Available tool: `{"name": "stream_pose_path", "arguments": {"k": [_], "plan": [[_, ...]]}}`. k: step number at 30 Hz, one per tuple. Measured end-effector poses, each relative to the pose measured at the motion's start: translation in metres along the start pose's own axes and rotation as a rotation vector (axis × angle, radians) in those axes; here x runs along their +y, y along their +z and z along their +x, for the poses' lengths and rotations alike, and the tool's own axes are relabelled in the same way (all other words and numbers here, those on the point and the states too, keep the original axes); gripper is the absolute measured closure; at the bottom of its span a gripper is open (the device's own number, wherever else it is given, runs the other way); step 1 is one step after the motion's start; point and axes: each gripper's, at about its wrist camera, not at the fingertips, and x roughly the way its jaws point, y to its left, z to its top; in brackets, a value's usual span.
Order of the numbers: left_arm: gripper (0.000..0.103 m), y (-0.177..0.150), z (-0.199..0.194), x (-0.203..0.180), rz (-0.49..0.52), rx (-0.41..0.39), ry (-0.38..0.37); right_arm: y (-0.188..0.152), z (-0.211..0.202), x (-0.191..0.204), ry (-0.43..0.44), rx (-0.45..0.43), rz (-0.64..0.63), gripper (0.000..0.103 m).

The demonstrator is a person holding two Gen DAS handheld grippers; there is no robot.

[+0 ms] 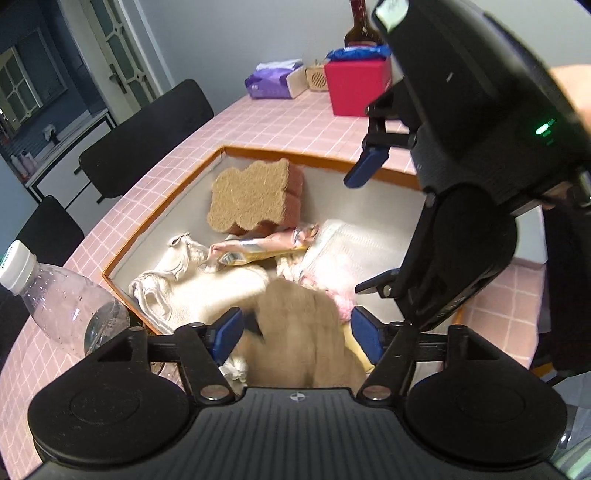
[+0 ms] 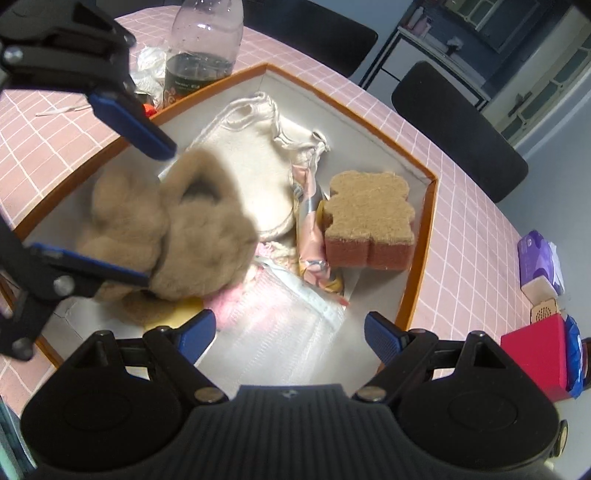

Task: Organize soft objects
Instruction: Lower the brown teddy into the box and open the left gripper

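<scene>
One plush toy (image 2: 166, 229), axis unclear.

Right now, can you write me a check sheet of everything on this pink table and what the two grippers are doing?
Surface: pink tiled table, mostly covered.
Job's things: orange-rimmed box holds a tan fluffy toy, bear-shaped sponge, cream cloth bag, pink wrapped packet, and white mesh pouch.
Clutter: plastic bottle, red box, purple tissue pack, dark glass bottle.
Grippers: left gripper open around the fluffy toy; right gripper open, empty, above the pouch.
Cables: nothing seen.
Surroundings: black chairs, door.
</scene>
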Motion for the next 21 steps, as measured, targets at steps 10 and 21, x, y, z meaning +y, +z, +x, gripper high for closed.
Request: {"name": "stream_pose_path", "arguments": {"k": [10,21], "plan": [[0.039,-0.007,-0.028,0.009,-0.097,-0.121,-0.002,-0.001,-0.015,0.005,0.051,-0.010,0.093,0.021],[0.042,-0.046,-0.085,0.015,-0.196,-0.327,0.036,0.011,-0.057,0.043,0.012,-0.166,0.207,0.024]]}}
